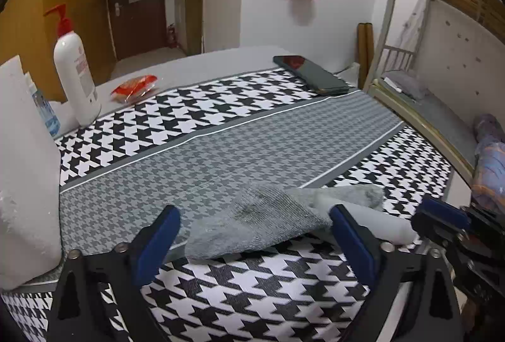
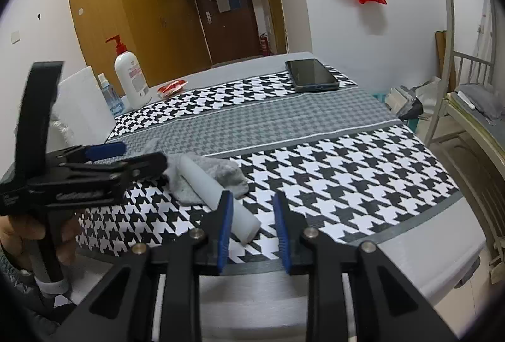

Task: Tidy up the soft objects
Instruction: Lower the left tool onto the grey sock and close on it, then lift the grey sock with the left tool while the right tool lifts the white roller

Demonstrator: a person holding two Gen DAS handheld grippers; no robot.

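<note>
A grey sock (image 1: pixel 262 220) lies crumpled on the houndstooth cloth (image 1: pixel 221 149), partly wrapped over a white foam cylinder (image 1: pixel 375 223). My left gripper (image 1: pixel 254 227) is open, its blue fingers on either side of the sock's near end. In the right wrist view the sock (image 2: pixel 221 173) covers the far part of the cylinder (image 2: pixel 221 200), whose near end points toward my right gripper (image 2: pixel 252 206). That gripper is open and empty, just short of the cylinder's near end. The left gripper (image 2: pixel 126 154) shows from the side, over the sock's left end.
A white pump bottle (image 1: pixel 75 70), a small clear bottle (image 1: pixel 44 111) and a white foam block (image 1: pixel 22 171) stand at the left. A red packet (image 1: pixel 134 88) and a black phone (image 1: pixel 311 73) lie at the far side. A metal bunk bed frame (image 1: pixel 419 108) stands right.
</note>
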